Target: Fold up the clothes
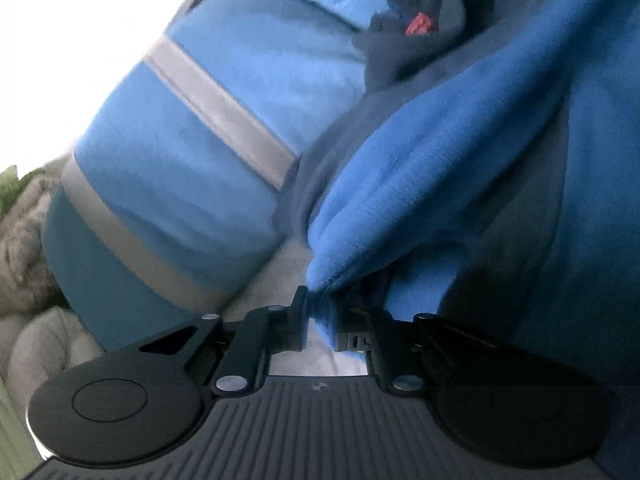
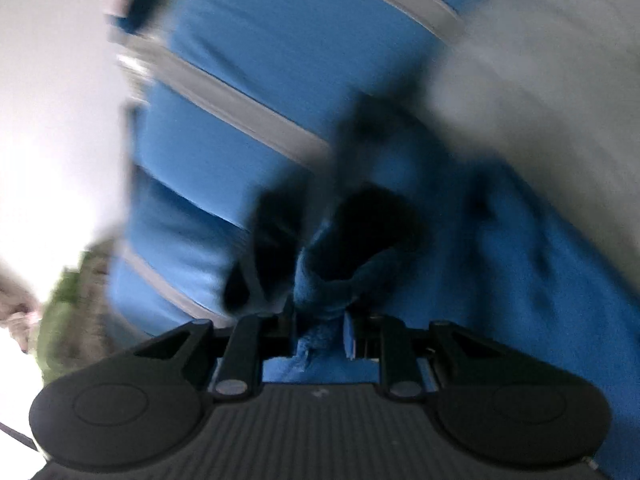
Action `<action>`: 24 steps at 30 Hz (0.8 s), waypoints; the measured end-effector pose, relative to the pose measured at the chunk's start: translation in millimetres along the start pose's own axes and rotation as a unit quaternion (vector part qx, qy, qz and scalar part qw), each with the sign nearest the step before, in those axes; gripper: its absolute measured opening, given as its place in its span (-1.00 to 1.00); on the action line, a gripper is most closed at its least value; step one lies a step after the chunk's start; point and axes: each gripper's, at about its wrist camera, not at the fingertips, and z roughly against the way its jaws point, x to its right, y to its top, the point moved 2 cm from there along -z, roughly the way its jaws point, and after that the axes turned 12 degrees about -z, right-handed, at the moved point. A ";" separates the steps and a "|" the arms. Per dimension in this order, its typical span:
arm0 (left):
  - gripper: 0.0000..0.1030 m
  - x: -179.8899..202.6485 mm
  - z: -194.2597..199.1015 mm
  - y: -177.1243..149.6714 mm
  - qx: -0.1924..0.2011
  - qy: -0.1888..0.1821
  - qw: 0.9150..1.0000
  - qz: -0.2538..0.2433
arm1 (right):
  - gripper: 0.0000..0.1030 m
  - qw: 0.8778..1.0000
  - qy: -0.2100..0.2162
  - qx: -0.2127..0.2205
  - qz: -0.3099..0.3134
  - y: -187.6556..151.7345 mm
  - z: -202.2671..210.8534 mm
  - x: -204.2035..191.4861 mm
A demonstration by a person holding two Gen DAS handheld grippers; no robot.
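Pale bedding under blue fleece garment, both grippers' fingers clenched on its folds.

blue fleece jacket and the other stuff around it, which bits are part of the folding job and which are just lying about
Part of the job:
- blue fleece jacket with grey stripes
- left gripper, shut on a fold of it
- right gripper, shut on bunched fleece

Just lying about:
- grey-beige fuzzy fabric
- green cloth at the edge, too blurred to name
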 end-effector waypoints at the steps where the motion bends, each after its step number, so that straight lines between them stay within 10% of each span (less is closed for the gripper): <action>1: -0.81 0.5 -0.8 -3.3 -0.003 -0.004 1.000 0.005 | -0.58 1.000 -0.019 -0.011 -0.019 -4.2 -3.3 9.1; 9: -0.56 -15.8 -9.6 -28.6 -0.092 -0.061 0.991 0.070 | -0.56 0.998 -0.052 -0.013 -0.033 -15.4 -2.1 21.1; 14: 0.11 -33.5 3.8 -37.2 -0.036 -0.087 0.987 0.129 | -0.52 0.998 -0.058 -0.017 -0.033 -16.4 -6.8 20.7; 24: 0.10 -28.3 -13.1 -16.7 0.004 -0.096 0.987 0.130 | -0.52 0.997 -0.062 -0.022 -0.045 -15.8 -9.5 28.1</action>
